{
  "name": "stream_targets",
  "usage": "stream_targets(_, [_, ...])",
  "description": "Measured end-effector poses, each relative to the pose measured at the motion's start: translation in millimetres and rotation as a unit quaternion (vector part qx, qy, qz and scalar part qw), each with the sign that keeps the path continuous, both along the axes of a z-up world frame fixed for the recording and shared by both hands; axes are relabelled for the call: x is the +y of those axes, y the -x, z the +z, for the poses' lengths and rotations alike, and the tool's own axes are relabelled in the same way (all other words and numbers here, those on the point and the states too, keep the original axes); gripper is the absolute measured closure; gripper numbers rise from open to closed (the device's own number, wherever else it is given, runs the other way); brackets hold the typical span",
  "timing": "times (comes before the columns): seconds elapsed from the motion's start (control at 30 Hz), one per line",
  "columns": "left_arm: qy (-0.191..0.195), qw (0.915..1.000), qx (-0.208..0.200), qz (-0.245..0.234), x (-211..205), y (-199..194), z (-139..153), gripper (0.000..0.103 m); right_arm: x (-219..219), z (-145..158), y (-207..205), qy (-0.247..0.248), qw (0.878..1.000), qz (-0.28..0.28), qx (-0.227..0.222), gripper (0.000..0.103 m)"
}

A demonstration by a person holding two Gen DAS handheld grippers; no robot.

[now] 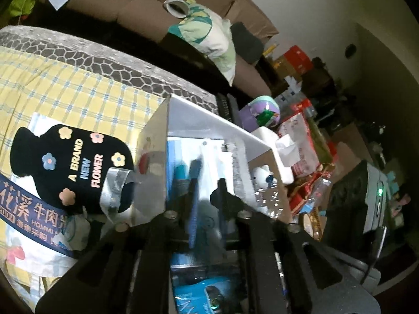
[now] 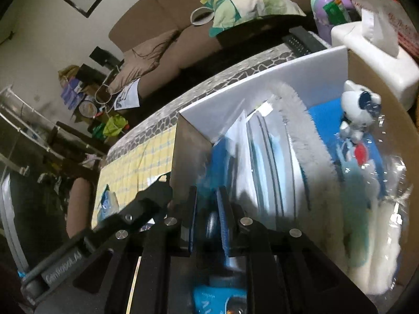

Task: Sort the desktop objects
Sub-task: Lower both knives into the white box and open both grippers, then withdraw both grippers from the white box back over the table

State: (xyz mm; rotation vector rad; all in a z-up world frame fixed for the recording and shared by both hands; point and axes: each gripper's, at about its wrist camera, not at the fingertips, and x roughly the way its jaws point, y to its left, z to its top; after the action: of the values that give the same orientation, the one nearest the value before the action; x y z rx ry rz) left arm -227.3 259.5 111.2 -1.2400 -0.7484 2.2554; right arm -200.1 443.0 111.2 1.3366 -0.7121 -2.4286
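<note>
A white box [image 1: 209, 123] [image 2: 275, 78] stands on the yellow checked tablecloth [image 1: 65, 86]. It holds a fluffy white brush [image 2: 309, 141], blue packets [image 2: 324, 115] and a small white toy figure [image 2: 358, 110] [image 1: 262, 175] in clear wrap. My left gripper [image 1: 208, 196] hovers over the box's near side, jaws a narrow gap apart, nothing seen between them. My right gripper [image 2: 210, 209] hangs over the box's near left corner, nearly shut on a dark rounded thing [image 2: 212, 225], too blurred to name. A black flowered pouch [image 1: 73, 162] lies left of the box, with silver tape [image 1: 115, 188] against it.
A white tissue box [image 1: 275, 144] [image 2: 371, 60] and a purple container [image 1: 262, 112] [image 2: 330, 7] sit behind the box. Plastic bags [image 1: 39, 235] cover the near left of the cloth. Red packets [image 1: 303, 136] crowd the right. A brown sofa [image 2: 157, 26] lies beyond the table.
</note>
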Motion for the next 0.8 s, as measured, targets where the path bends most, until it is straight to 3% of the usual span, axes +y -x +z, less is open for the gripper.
stream_targets(0.03, [-0.003,1.0000,-0.002,0.000,-2,0,-1,0.072,-1,-1,2,-0.002,1.000,0.001,0.000,0.087])
stream_targets(0.07, [-0.005,1.0000,-0.003,0.005,-6,0,-1,0.068,-1,-2,4,-0.003,1.000,0.003,-0.001,0.087])
stream_targets(0.23, [0.009,0.9998,0.012,0.009,-24,-3,9,0.067,1,-1,1,-0.002,1.000,0.000,0.002,0.087])
stream_targets(0.3, [0.016,0.9997,0.016,0.010,-33,-5,14,0.064,0,1,-2,-0.003,1.000,-0.001,0.003,0.087])
stream_targets(0.4, [0.030,0.9993,0.019,0.012,-48,-11,22,0.050,-6,9,-9,-0.023,1.000,0.004,0.006,0.081])
stream_targets(0.47, [0.046,0.9985,0.026,0.016,-59,-16,28,0.044,-11,15,-13,-0.028,1.000,0.009,0.010,0.059])
stream_targets(0.63, [0.067,0.9973,0.023,0.020,-87,-33,37,0.042,-35,32,-30,-0.046,0.999,0.021,0.021,0.040])
stream_targets(0.7, [0.071,0.9970,0.022,0.021,-99,-41,43,0.036,-44,40,-36,-0.045,0.999,0.020,0.024,0.028])
stream_targets(0.77, [0.076,0.9965,0.027,0.022,-110,-51,51,0.023,-50,47,-42,-0.051,0.998,0.015,0.029,0.007])
stream_targets(0.8, [0.079,0.9961,0.030,0.025,-114,-54,55,0.019,-54,52,-46,-0.059,0.998,0.011,0.033,0.005])
